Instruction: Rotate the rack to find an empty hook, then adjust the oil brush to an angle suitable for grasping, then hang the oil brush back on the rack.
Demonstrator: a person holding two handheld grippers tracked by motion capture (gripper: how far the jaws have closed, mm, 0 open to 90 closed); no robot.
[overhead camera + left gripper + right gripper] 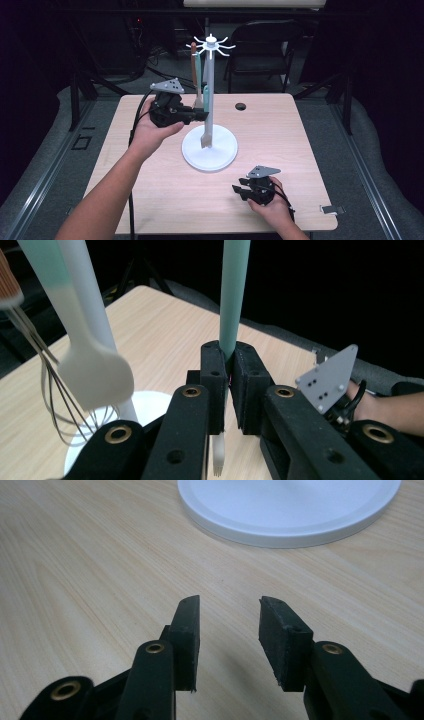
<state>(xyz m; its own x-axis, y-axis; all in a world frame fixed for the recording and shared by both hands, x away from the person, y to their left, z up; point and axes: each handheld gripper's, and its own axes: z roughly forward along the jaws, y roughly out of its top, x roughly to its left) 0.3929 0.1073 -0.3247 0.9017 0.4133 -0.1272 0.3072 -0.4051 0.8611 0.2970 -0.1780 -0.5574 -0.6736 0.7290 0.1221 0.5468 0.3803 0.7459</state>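
A white utensil stand (210,75) with hooks at its top rises from a round base (222,152) mid-table. My left gripper (204,115) is shut on the teal handle (234,290) of a utensil close beside the pole, and the jaws (230,352) pinch it upright. Its white toothed end (217,467) hangs below the jaws, over the base. A brown-handled whisk (55,395) and a teal-handled white spoon (95,375) hang beside the pole. My right gripper (239,191) rests open low over the table near the front, its jaws (227,625) holding nothing and facing the base (290,510).
The light wooden table (150,200) has a cable hole (240,106) at the back and a small metal clip (332,209) at its right front edge. A dark chair (262,45) stands behind the table. Bare tabletop lies left and front of the base.
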